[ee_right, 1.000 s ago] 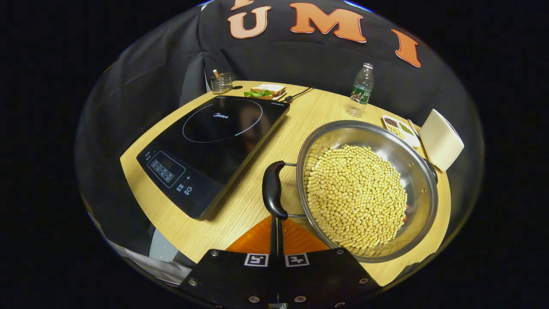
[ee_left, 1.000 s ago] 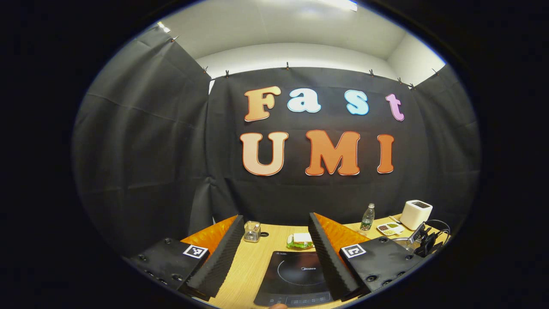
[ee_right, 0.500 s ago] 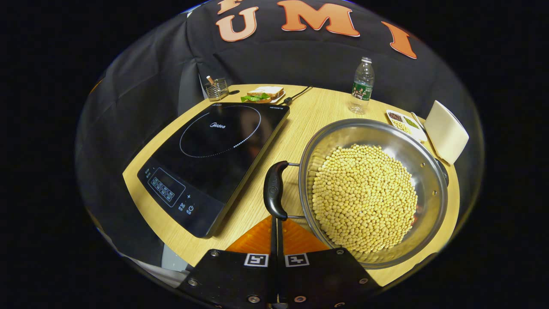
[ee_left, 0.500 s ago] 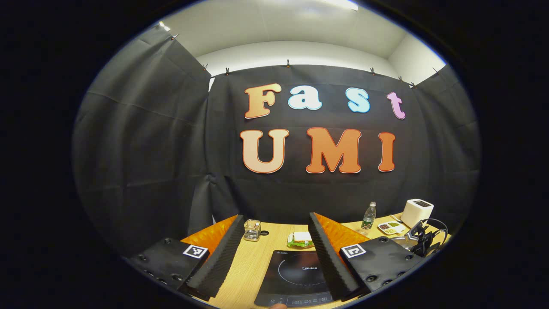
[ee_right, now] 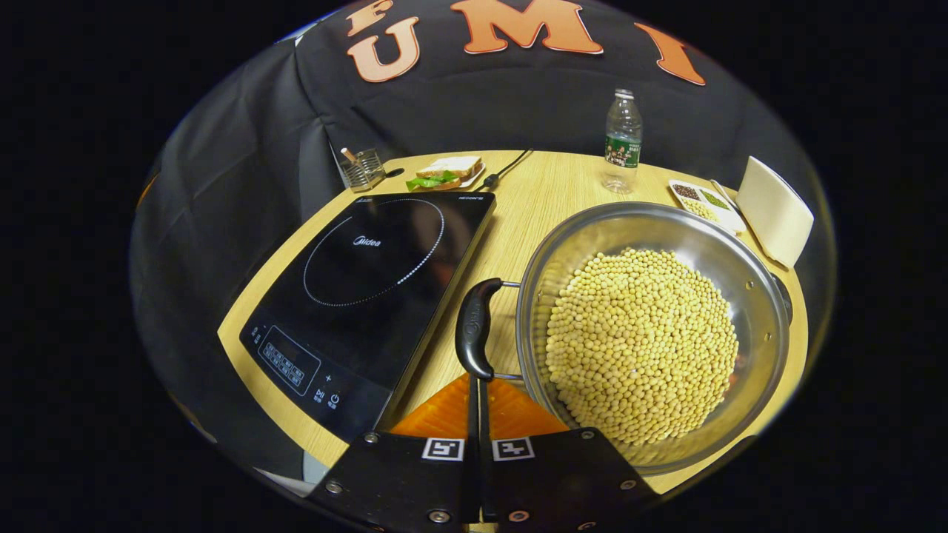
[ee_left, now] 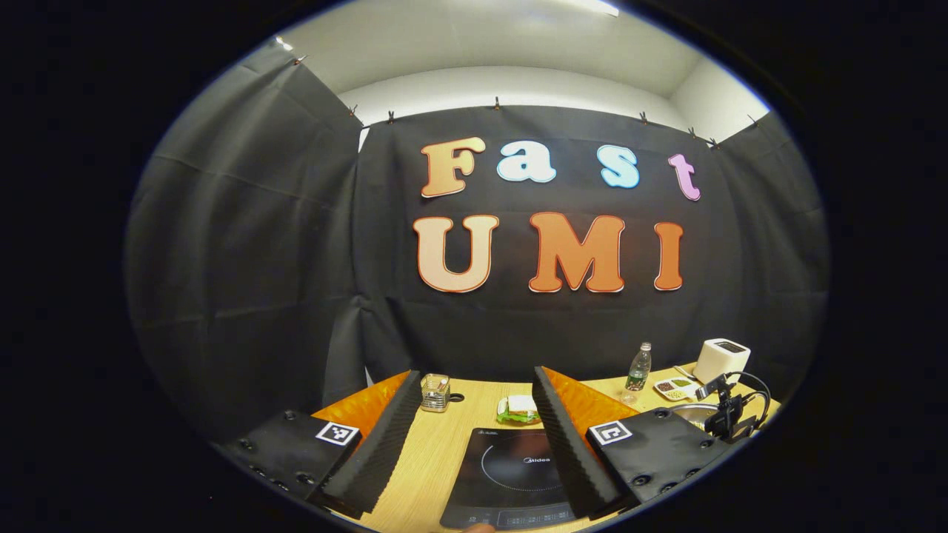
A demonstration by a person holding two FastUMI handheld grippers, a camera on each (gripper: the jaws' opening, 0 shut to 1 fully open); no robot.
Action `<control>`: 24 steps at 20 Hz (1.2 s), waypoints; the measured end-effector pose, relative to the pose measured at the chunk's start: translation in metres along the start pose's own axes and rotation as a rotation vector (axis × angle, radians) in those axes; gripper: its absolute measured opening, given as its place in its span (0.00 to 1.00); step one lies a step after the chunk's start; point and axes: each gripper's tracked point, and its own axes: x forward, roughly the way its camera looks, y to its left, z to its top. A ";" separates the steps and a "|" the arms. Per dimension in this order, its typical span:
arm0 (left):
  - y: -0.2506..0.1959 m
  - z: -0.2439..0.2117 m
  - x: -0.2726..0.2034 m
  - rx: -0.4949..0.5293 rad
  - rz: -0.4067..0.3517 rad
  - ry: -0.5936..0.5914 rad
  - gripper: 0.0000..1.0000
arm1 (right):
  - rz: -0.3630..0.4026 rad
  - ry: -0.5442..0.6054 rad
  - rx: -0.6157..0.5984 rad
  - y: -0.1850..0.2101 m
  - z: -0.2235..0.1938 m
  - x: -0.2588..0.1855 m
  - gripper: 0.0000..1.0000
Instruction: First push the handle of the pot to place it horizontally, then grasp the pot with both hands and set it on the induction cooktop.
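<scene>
Steel pot (ee_right: 748, 311) of yellow beans lower right, black handle (ee_right: 474, 326) touching clenched right gripper (ee_right: 478, 389), black glass induction cooktop (ee_right: 370, 274) left, left gripper (ee_left: 474, 437) jaws wide apart

Gap: bare strip of light wooden table (ee_right: 511, 229) between flat black induction cooktop (ee_right: 370, 274) and round steel pot of yellow beans (ee_right: 644, 333).
Obstacles behind: clear plastic bottle (ee_right: 622, 141), white box appliance (ee_right: 774, 211), divided snack tray (ee_right: 703, 203).
</scene>
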 end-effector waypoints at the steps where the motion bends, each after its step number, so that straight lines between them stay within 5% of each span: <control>1: 0.000 -0.001 0.000 0.000 -0.001 0.002 0.98 | 0.003 -0.002 0.008 0.001 0.003 0.003 0.00; 17: -0.002 -0.026 0.010 -0.013 -0.028 0.059 0.98 | -0.002 -0.031 0.026 0.007 0.025 0.017 0.00; 24: -0.036 -0.028 0.002 -0.020 -0.094 0.077 0.98 | 0.028 -0.137 0.010 0.006 0.036 -0.038 0.00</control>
